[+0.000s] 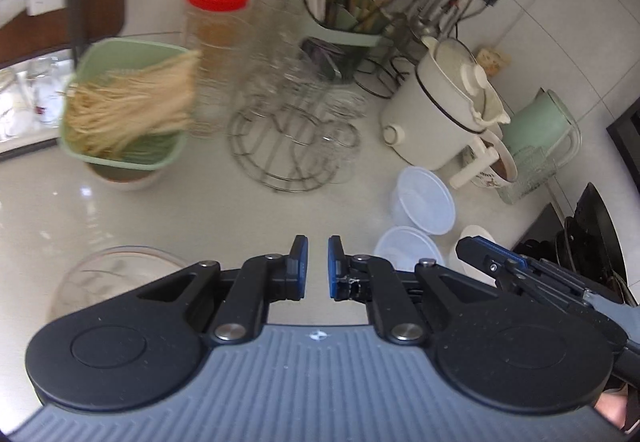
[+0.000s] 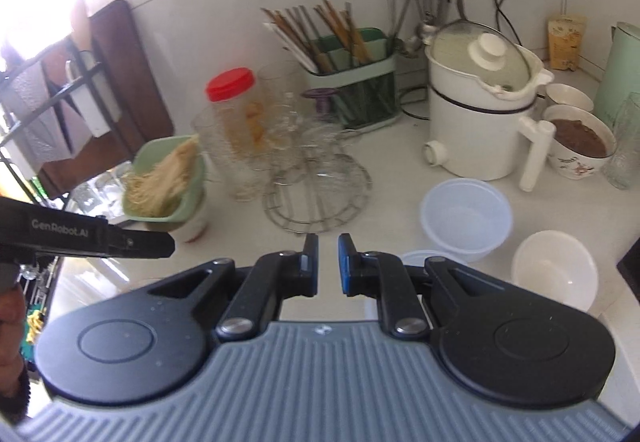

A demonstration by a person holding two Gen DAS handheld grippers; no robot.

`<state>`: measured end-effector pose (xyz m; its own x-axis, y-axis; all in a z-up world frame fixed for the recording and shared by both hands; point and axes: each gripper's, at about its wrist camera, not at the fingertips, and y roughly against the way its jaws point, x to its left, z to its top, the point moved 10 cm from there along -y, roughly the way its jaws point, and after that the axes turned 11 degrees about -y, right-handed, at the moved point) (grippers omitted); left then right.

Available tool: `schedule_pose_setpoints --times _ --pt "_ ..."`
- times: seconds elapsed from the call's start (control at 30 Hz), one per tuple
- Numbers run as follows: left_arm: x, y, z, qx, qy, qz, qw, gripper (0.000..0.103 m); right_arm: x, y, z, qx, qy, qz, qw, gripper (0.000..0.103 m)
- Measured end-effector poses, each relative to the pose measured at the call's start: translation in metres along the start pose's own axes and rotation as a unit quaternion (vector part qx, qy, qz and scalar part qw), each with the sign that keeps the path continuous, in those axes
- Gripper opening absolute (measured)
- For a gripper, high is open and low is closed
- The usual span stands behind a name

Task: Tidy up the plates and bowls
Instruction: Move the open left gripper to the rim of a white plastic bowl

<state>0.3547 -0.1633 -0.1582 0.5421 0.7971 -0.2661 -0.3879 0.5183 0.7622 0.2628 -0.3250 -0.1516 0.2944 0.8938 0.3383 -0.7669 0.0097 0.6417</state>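
Note:
My left gripper [image 1: 317, 246] hovers over the pale counter, shut, with nothing between its blue pads. A clear glass bowl [image 1: 116, 276] sits to its lower left. To its right stand two translucent plastic bowls [image 1: 425, 198] [image 1: 406, 250]. Beyond them a white bowl [image 1: 474, 234] is partly hidden by my right gripper [image 1: 466, 246]. In the right wrist view my right gripper [image 2: 328, 244] is also shut and empty. The larger plastic bowl [image 2: 466, 217] lies just beyond it to the right and a white ceramic bowl [image 2: 554, 276] farther right. The second plastic bowl [image 2: 424, 256] peeks out behind its finger. My left gripper [image 2: 166, 242] pokes in from the left.
At the back stand a green basket of noodles [image 2: 164, 181], a red-lidded jar [image 2: 232, 109], glasses on a wire rack [image 2: 316, 193], a chopstick holder [image 2: 352, 81], a white electric pot [image 2: 476, 113] and a patterned bowl of brown food [image 2: 580, 149]. A dark wok [image 1: 592, 238] lies at the right edge.

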Motion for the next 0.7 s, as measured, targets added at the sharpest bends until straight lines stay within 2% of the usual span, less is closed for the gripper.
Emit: schedule_pose_setpoints --times 0.2,0.27,0.3,0.33,0.37,0.4,0.43,0.5,0.53,0.7 --pt "-0.032 -0.036 -0.003 0.029 -0.001 -0.004 0.9996 0.01 -0.041 -0.006 0.005 0.01 -0.006 -0.02 1.0 0.014" --pt "-0.046 -0.049 -0.004 0.04 -0.01 -0.027 0.9988 0.012 -0.057 -0.005 0.005 0.013 -0.019 -0.019 1.0 0.014" --pt "-0.053 -0.055 -0.004 0.044 -0.015 -0.033 0.9984 0.021 -0.065 -0.005 0.004 0.015 -0.031 -0.015 0.999 0.014" --pt "-0.058 -0.061 -0.005 0.046 -0.018 -0.032 0.9983 0.036 -0.072 -0.006 0.004 0.017 -0.038 -0.015 0.999 0.017" --pt "-0.064 -0.067 -0.005 0.049 -0.024 -0.031 0.998 0.039 -0.08 -0.006 0.004 0.02 -0.044 -0.018 0.999 0.019" --pt "-0.068 -0.073 -0.005 0.052 -0.027 -0.03 0.9979 0.042 -0.088 -0.007 0.004 0.022 -0.048 -0.02 0.998 0.024" --pt "-0.072 -0.078 -0.005 0.054 -0.027 -0.032 0.9977 0.043 -0.094 -0.007 0.004 0.023 -0.052 -0.021 0.998 0.035" --pt "-0.08 -0.093 -0.008 0.062 -0.022 -0.049 0.9966 0.045 -0.107 -0.007 0.002 0.022 -0.057 -0.021 0.998 0.044" --pt "-0.083 -0.099 -0.01 0.067 -0.017 -0.057 0.996 0.048 -0.111 -0.009 0.0 0.025 -0.055 -0.021 0.998 0.043" --pt "-0.084 -0.13 -0.029 0.1 0.006 -0.06 0.9932 0.048 -0.128 -0.028 -0.019 0.055 -0.063 -0.016 0.996 0.042"
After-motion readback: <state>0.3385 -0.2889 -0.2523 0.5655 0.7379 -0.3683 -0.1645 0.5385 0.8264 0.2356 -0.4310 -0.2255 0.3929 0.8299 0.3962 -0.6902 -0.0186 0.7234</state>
